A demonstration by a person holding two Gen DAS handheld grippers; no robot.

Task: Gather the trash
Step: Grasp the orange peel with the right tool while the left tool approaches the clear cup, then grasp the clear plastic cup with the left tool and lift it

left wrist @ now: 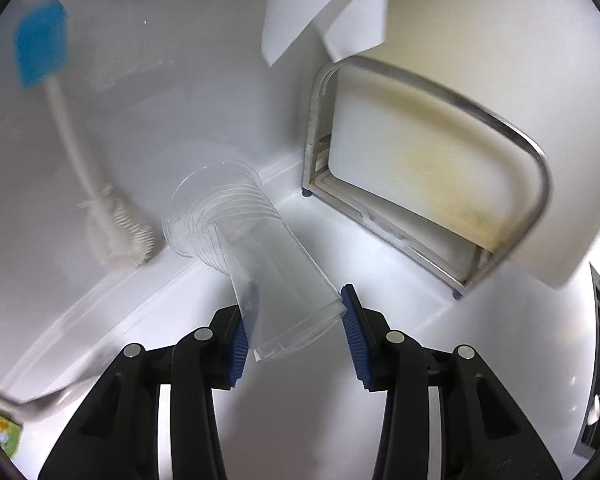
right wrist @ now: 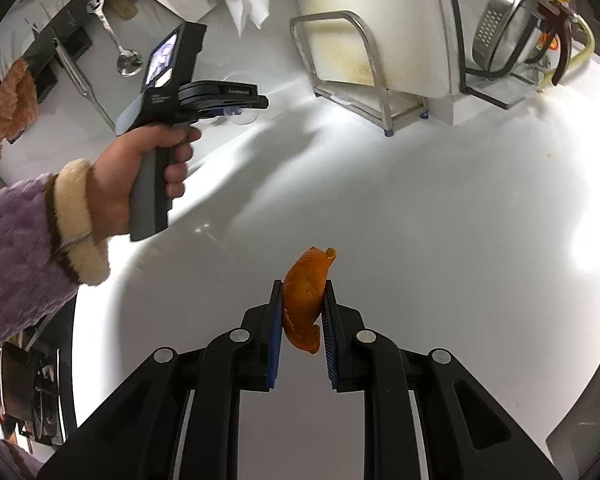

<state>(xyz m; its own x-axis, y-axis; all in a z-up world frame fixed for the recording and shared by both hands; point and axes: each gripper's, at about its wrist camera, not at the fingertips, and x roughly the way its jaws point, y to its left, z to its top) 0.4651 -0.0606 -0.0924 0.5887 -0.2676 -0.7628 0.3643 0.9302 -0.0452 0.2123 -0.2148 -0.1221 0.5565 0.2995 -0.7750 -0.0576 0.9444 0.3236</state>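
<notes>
Left wrist view: clear ribbed plastic cup, crumpled, tilted.

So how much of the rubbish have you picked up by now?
Two pieces are in hand: the left gripper grips a clear plastic cup, and the right gripper pinches an orange peel. No bin shows, so both still need dropping off.

Both fisheye views bend straight lines and darken into black corners. Strong light glares off the glossy white surface, blowing out patches at its far part and right edge. The left wrist view is motion-smeared: the bottle brush and cutting board blur.
</notes>
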